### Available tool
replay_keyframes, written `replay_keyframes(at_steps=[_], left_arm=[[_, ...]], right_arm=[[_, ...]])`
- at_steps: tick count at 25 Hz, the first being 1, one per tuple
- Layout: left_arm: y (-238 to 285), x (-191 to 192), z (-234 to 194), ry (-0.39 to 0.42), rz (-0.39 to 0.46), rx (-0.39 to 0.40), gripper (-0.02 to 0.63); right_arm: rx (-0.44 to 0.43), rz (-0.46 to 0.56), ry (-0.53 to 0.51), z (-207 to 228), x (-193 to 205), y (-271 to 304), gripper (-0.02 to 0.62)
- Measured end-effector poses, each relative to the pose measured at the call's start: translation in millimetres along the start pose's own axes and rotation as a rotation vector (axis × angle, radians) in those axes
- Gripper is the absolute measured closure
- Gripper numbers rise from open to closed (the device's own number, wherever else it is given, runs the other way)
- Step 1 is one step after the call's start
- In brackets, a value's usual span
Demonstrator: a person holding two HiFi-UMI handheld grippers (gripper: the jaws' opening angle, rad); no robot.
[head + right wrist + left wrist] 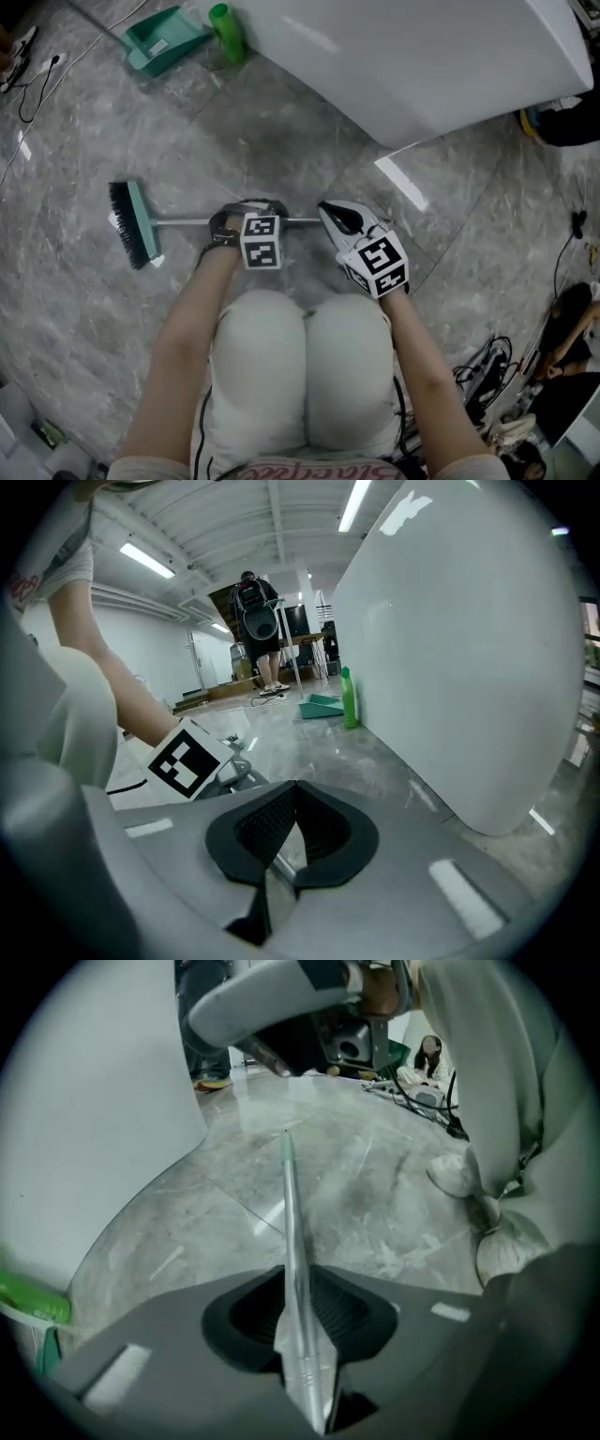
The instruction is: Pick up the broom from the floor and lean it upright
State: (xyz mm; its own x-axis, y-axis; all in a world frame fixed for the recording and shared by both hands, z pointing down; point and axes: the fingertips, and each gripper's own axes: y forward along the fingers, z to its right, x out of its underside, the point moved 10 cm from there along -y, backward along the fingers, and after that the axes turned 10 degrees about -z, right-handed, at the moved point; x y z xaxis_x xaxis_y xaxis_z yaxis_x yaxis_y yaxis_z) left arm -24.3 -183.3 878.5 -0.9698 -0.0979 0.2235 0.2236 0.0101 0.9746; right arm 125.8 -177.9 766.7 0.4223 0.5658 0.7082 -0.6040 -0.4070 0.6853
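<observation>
The broom lies flat on the grey marble floor. Its black bristle head on a teal block (134, 223) is at the left, and the thin metal handle (187, 222) runs to the right. My left gripper (246, 214) is down over the middle of the handle. In the left gripper view the handle (292, 1213) passes between the jaws of that gripper (298, 1274), with a dark gap beside it. My right gripper (342, 220) hovers at the handle's right end. Its jaws (292, 794) stand slightly apart, and floor shows through the slit.
A large white cabinet (422, 56) fills the area ahead and to the right. A teal dustpan (164, 39) and a green bottle (226, 32) stand at its left corner. Cables and bags (478, 366) lie at the right. A person (258, 621) stands far off.
</observation>
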Motion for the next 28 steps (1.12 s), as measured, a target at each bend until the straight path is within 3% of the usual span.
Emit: replay_keyframes(at_steps=[3,9,12,15,16,17,20,22,28], left_arm=[[9.3,0.8,-0.5,0.0,0.012,0.002,0.581],[9.2,-1.2,-8.9,-0.004,0.013,0.038,0.577],[8.5,-0.8,-18.6,-0.027,0.02,0.064,0.498],[8.0,-1.7,-23.9,-0.038,0.025,0.136,0.485],[8.8,-2.8,-23.1,-0.036,0.023,0.165,0.427],[11.1,-3.8,-20.7,-0.024,0.015,0.183,0.419],[24.4,-4.4,-8.8,0.053,-0.029,0.15,0.451],[27.8,-2.4,-6.4,0.063,-0.029,0.119,0.48],[26.4,0.1,-11.1,-0.05,0.032,0.093,0.525]], right_arm=[[-0.03,-0.015,-0.052,1.0,0.3,-1.3,0.594],[-0.053,-0.017,-0.105,0.4,-6.1,-1.9,0.594],[-0.054,-0.009,-0.099,1.3,-9.2,1.6,0.594],[-0.049,-0.003,-0.097,2.2,-11.3,4.5,0.594],[-0.049,-0.001,-0.098,2.3,-11.7,5.3,0.594],[-0.048,-0.001,-0.102,2.2,-12.1,6.1,0.594],[-0.052,-0.019,-0.125,0.1,-11.2,8.3,0.594],[-0.054,-0.041,-0.137,-0.6,-9.5,9.1,0.594],[-0.05,-0.022,-0.136,-1.0,-11.8,9.8,0.594]])
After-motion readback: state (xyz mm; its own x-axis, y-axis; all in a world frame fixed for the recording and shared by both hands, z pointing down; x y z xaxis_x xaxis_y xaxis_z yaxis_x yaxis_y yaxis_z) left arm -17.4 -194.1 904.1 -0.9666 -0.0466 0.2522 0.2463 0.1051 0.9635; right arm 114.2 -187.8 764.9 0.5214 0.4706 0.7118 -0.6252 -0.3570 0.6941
